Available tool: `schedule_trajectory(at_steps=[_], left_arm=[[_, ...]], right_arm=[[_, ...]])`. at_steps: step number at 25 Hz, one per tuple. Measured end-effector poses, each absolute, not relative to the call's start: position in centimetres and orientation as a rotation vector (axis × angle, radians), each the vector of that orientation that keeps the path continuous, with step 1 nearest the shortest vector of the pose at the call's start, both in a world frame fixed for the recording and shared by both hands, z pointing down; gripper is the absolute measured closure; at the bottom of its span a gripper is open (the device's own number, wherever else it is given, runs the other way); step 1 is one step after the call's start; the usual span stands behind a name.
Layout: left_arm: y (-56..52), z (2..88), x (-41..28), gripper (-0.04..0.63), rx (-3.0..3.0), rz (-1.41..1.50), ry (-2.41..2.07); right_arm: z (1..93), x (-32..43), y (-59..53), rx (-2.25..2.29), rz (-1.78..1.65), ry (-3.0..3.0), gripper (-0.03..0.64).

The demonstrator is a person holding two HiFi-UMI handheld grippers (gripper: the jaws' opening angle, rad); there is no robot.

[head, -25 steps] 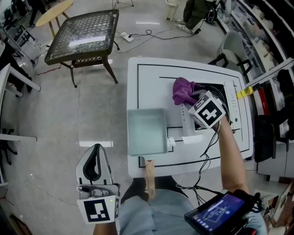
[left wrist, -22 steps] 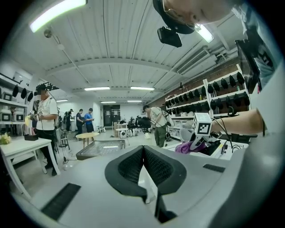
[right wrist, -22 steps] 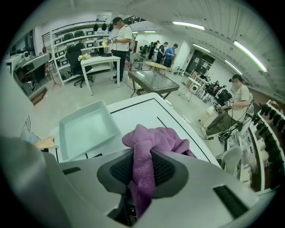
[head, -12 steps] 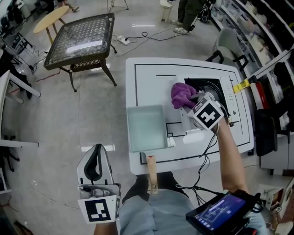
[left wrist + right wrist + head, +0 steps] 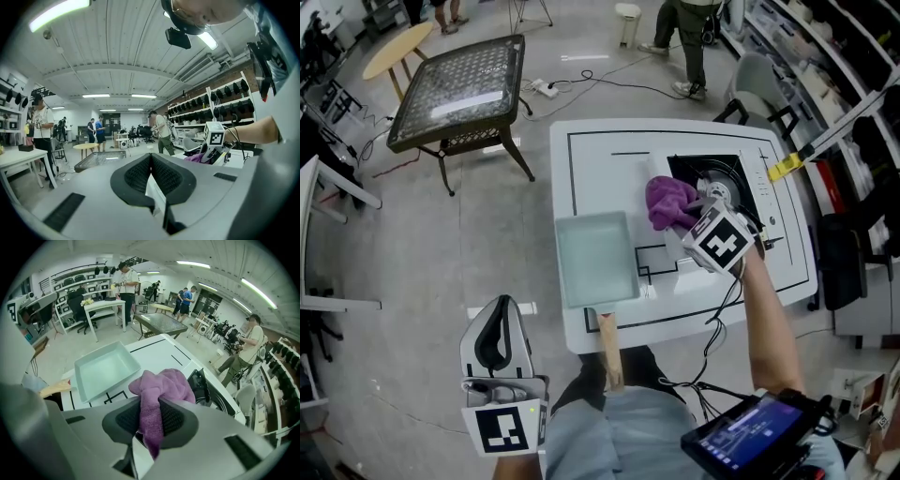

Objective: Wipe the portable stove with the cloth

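Note:
The black portable stove (image 5: 719, 175) sits in the white table (image 5: 600, 155), its burner showing. A purple cloth (image 5: 667, 201) lies bunched on the stove's left edge. My right gripper (image 5: 690, 218) is shut on it, with its marker cube just behind. In the right gripper view the cloth (image 5: 161, 383) is pinched in the right gripper (image 5: 151, 417) and hangs over the stove (image 5: 207, 388). My left gripper (image 5: 495, 339) hangs low over the floor, left of the table. In its own view the left gripper (image 5: 151, 163) is shut with nothing in it.
A pale green tray (image 5: 595, 259) sits on the table left of the stove, also visible as the tray (image 5: 104, 367). A wooden piece (image 5: 608, 348) sticks out at the table's near edge. A glass-topped table (image 5: 459, 84) stands far left; people walk beyond.
The right gripper has drawn the cloth toward the stove's near-left edge, uncovering more of the burner. The left gripper has stayed where it was.

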State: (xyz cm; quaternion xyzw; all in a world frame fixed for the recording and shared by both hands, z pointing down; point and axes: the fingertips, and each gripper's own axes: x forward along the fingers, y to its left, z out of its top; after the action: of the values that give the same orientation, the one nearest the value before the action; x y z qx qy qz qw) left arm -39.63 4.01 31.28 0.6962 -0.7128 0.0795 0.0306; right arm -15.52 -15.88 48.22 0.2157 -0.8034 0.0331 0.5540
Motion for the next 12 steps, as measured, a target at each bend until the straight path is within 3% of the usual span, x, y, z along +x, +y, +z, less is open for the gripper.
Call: schedule_trajectory(at_steps=[12], left_arm=[[4.9,30.5,-39.1,0.577,2.225,0.242,-2.144]], right_arm=[[48.1,-14.6,-12.8,0.531,0.112,-1.896,0.514]])
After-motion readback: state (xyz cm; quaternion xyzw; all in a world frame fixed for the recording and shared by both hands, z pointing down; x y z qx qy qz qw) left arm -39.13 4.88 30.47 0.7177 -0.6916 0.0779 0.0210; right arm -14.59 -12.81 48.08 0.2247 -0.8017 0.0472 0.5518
